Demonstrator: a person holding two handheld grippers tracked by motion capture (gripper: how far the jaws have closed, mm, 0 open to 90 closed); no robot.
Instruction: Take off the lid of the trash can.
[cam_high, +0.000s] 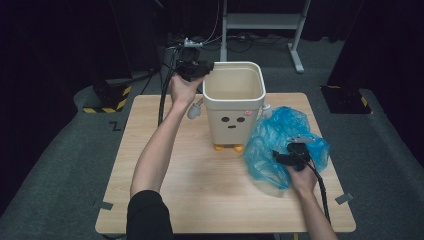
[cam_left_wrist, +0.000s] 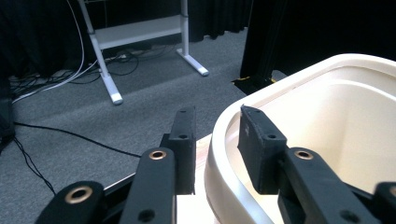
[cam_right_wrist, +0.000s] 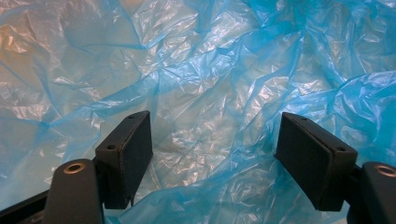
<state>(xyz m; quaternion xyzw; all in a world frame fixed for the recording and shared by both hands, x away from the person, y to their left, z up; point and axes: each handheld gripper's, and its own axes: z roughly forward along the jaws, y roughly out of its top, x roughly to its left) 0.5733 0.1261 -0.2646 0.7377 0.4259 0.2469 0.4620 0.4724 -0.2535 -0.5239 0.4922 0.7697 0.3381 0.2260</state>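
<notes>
In the high view, the left gripper (cam_high: 200, 70) sits at the back left corner of the cream bin (cam_high: 234, 102), its tip right at the rim, while the right gripper (cam_high: 290, 156) rests on top of the crumpled blue plastic bag (cam_high: 280, 140), which lies on the wooden table (cam_high: 190, 170) just beside the bin's right side. The bin stands upright on small orange feet (cam_high: 228, 147), a simple face drawn on its front. In the left gripper view, the jaws straddle the bin's rounded rim (cam_left_wrist: 224, 154): one jaw stands outside the wall, over the table edge and the grey floor (cam_left_wrist: 116, 121), and the other hangs inside the bin's hollow. A gap shows between the pads and the rim, so the jaws are partly open with the rim between them and not yet pinched. In the right gripper view, the right gripper (cam_right_wrist: 212, 161) has its jaws spread wide, and the wrinkled blue film (cam_right_wrist: 205, 84) spreads between and beyond them; neither pad presses on a fold, so nothing is held.
</notes>
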